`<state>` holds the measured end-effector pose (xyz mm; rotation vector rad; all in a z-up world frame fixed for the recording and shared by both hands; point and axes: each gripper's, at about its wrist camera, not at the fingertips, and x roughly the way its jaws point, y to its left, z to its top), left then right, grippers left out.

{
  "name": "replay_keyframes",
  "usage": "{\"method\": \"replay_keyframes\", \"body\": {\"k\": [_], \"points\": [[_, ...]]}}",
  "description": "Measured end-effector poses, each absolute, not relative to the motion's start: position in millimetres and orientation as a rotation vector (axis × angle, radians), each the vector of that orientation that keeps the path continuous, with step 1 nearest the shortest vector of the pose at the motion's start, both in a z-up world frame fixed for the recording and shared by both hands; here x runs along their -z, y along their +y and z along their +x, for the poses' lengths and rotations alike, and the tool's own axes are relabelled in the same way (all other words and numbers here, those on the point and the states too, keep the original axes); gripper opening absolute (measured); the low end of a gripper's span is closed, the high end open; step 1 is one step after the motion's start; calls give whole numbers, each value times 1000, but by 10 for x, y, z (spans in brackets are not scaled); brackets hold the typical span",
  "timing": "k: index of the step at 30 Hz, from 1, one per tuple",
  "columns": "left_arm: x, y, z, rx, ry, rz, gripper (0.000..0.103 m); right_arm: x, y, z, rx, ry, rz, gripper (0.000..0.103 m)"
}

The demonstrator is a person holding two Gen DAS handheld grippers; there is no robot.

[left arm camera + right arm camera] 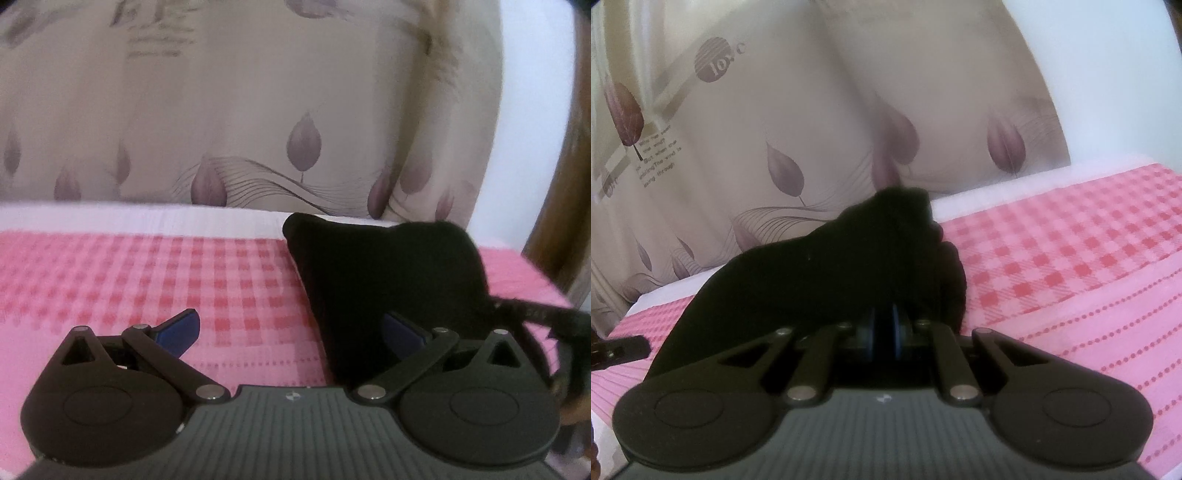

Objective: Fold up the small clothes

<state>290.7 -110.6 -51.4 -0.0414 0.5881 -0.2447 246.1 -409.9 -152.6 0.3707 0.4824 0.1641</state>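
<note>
A small black garment (384, 280) lies bunched on a pink checked cloth (184, 273). My left gripper (291, 328) is open, its blue-tipped fingers spread wide, and the garment's left edge lies between them, near the right finger (402, 328). In the right wrist view the same black garment (827, 273) rises in a heap in front of my right gripper (884, 328). That gripper's two blue pads are close together with black fabric pinched between them. The other gripper (554, 321) shows at the right edge of the left wrist view.
A beige curtain with purple leaf prints (258, 110) hangs behind the surface, also in the right wrist view (757, 147). A white strip (147, 218) borders the pink cloth at the back. A white wall (1108, 74) is at the right.
</note>
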Motion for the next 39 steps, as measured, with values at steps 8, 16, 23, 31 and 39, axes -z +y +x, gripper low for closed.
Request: {"method": "replay_keyframes", "body": {"k": [8, 16, 23, 31, 39], "points": [[528, -1389, 3092, 224, 589, 67, 103, 1531, -4116, 2449, -169, 478, 384, 9], [581, -1531, 3195, 207, 568, 132, 103, 1525, -4107, 2439, -163, 473, 375, 9], [624, -1574, 3282, 240, 553, 169, 103, 1523, -4107, 2436, -163, 472, 372, 9], [718, -1418, 3499, 354, 622, 46, 103, 1523, -4099, 2432, -162, 468, 373, 9], [935, -1091, 3832, 557, 810, -275, 103, 1524, -4103, 2428, -161, 466, 374, 9]]}}
